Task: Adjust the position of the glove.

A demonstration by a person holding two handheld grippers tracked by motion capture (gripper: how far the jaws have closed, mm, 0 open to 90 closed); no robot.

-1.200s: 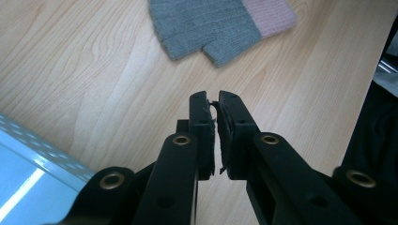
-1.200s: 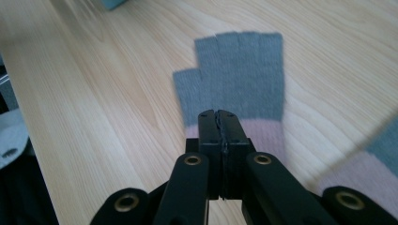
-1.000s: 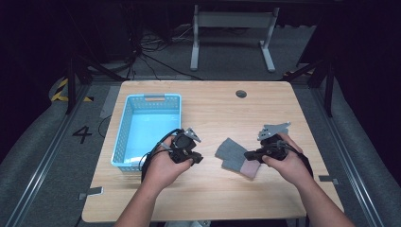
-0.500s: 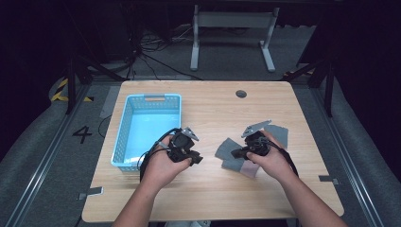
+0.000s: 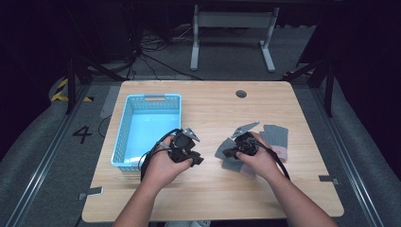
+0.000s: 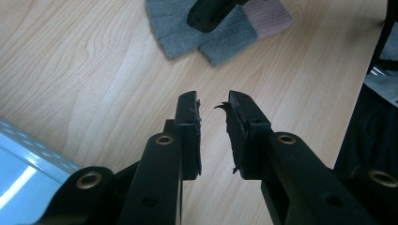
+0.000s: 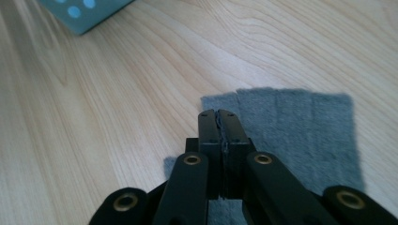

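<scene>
The table point(image 5: 213, 109) was pale wood with a smooth matt grain. At centre left sat a basket point(image 5: 124, 137) of light blue perforated plastic, faintly glossy. The cloths point(image 7: 300, 131) at centre right were grey, matt and fuzzy. Both grippers point(image 6: 213, 117) point(image 7: 218, 123) were matt black plastic with brass-coloured rivets.

We see bare counter point(image 5: 213, 109) open ahead of both hands. A blue basket point(image 5: 146, 130) blocks our left; grey cloths point(image 5: 274, 137) lie right.

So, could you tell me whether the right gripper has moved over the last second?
Yes: the right gripper has shifted left, toward the blue basket, over the grey cloth.
</scene>
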